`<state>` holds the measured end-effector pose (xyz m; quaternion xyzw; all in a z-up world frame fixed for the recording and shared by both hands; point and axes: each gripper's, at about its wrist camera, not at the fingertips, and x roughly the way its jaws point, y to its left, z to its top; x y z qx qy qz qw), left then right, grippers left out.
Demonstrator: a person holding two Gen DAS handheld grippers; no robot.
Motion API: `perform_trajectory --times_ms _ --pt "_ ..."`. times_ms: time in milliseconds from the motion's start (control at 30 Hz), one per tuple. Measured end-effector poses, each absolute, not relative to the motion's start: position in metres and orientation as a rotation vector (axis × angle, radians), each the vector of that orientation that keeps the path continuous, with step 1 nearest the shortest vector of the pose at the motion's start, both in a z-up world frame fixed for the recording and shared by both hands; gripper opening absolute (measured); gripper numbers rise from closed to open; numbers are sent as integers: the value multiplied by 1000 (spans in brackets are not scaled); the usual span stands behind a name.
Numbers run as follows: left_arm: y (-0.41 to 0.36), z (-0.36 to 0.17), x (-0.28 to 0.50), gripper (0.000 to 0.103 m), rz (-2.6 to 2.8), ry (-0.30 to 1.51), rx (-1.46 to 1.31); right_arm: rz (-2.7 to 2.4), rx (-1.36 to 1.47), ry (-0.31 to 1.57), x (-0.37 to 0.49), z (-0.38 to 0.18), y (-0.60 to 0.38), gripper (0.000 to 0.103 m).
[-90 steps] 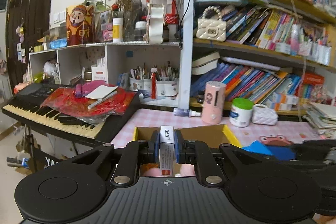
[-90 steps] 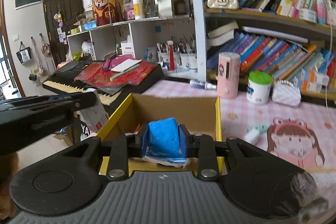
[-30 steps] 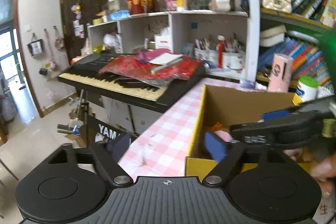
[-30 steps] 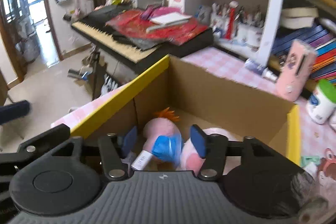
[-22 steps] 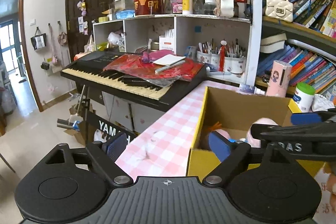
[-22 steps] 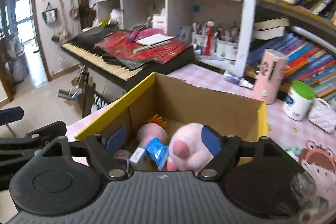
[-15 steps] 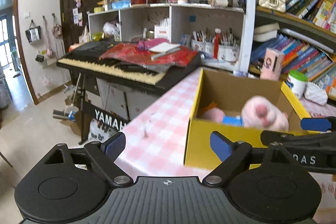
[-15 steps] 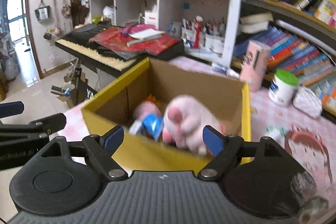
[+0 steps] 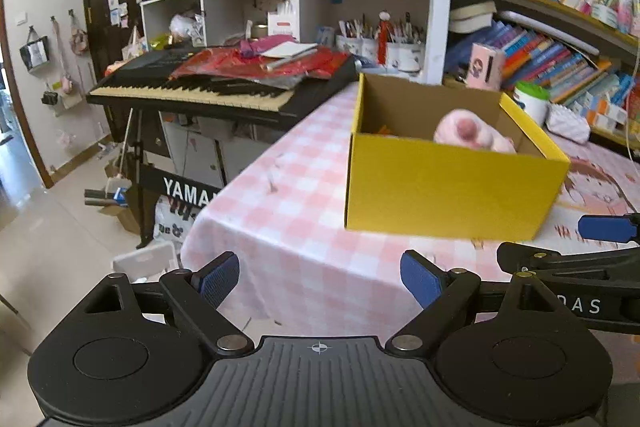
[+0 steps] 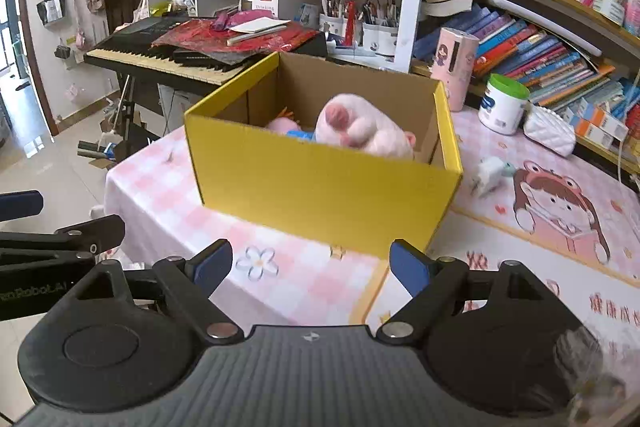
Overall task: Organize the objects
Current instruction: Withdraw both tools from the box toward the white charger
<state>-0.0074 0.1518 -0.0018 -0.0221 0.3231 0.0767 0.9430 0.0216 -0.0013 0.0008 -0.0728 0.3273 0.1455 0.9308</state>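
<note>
A yellow cardboard box (image 9: 448, 187) (image 10: 320, 183) stands on the pink checked tablecloth (image 9: 288, 219). A pink plush toy (image 10: 360, 125) (image 9: 464, 131) lies inside it, beside a blue packet (image 10: 300, 135) and a smaller pink toy (image 10: 280, 125). My left gripper (image 9: 320, 279) is open and empty, held back from the box near the table's front left corner. My right gripper (image 10: 310, 267) is open and empty, in front of the box. The right gripper's blue fingertip (image 9: 604, 227) shows at the right edge of the left wrist view.
A small white and teal object (image 10: 488, 173) lies on the cartoon mat (image 10: 560, 203) right of the box. A pink cylinder (image 10: 456, 67), a green-lidded tub (image 10: 502, 103) and a white quilted pouch (image 10: 552, 131) stand behind. A keyboard (image 9: 208, 87) is on the left; bookshelves are behind.
Both grippers let go of their items into the box, opened, and pulled back and away from it. The box now stands farther off in both views.
</note>
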Motion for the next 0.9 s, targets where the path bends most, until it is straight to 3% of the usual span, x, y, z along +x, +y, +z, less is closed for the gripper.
perform_trajectory --times_ms 900 --pt "98 -21 -41 90 -108 736 26 32 -71 725 -67 -13 -61 89"
